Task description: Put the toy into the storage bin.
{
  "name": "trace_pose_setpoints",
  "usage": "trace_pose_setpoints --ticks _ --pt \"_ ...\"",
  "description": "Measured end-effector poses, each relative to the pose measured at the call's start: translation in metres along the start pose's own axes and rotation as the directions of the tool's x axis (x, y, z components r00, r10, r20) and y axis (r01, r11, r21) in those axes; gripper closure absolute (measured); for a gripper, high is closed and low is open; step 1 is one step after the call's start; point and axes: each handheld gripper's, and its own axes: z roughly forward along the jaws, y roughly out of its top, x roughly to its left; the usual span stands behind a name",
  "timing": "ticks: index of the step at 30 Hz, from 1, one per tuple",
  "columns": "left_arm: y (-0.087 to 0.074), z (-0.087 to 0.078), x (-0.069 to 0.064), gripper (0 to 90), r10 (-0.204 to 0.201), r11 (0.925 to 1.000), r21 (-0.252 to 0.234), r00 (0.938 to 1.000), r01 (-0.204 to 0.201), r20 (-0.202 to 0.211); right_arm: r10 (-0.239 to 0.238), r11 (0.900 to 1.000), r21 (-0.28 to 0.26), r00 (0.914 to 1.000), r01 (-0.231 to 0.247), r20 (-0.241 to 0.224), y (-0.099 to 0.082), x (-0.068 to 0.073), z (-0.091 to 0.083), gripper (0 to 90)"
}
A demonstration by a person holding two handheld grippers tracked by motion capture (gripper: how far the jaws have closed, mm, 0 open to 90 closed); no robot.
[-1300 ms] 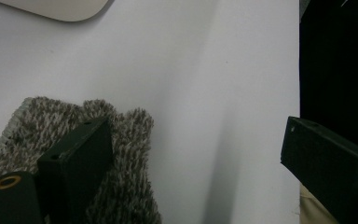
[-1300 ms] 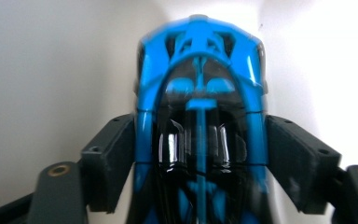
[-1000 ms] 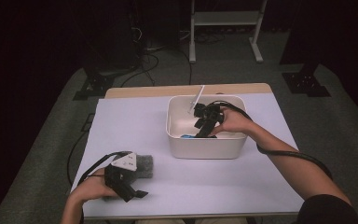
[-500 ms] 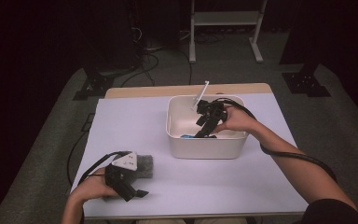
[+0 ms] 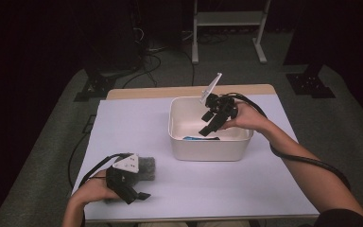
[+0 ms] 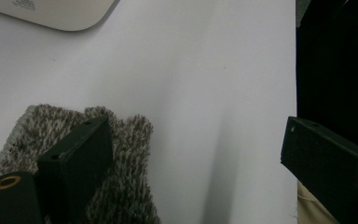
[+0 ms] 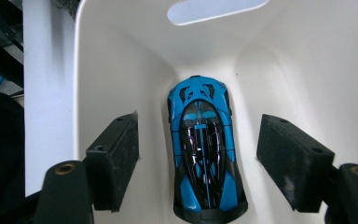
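While a white table [image 5: 264, 189] bears a white tub [image 5: 208, 150] at its far right, the right gripper [image 7: 198, 154] hangs wide open above the blue toy car [image 7: 204, 154] lying inside; the left gripper [image 6: 191, 154], near left, gapes over a grey knitted cloth [image 6: 121, 154].

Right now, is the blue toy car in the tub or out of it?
In. The blue toy car lies on the floor of the white tub, below the open right gripper.
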Motion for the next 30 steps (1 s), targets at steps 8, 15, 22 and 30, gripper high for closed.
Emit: trace_pose_setpoints --ticks 8,15,22,30 --pt "0.0 -0.001 -0.001 8.3 0.005 1.0 -0.001 1.0 -0.005 -0.003 0.0 0.9998 -0.022 0.9997 0.0 0.024 0.0 0.006 -0.02 28.5" --pt "-0.002 -0.002 -0.001 8.3 -0.002 1.0 -0.007 1.0 0.002 -0.003 0.008 0.997 -0.077 0.9979 -0.003 0.064 -0.006 0.013 -0.048 28.5" --pt "-0.003 -0.002 -0.001 8.3 -0.009 0.9999 -0.005 0.9999 0.009 -0.006 0.021 0.9954 -0.095 0.9939 -0.01 0.109 -0.015 0.02 -0.066 29.3" --pt "-0.005 -0.003 0.0 8.3 -0.015 0.9998 -0.013 0.9999 0.015 -0.007 0.041 0.9925 -0.119 0.9914 -0.026 0.124 -0.026 0.026 -0.08 29.0"
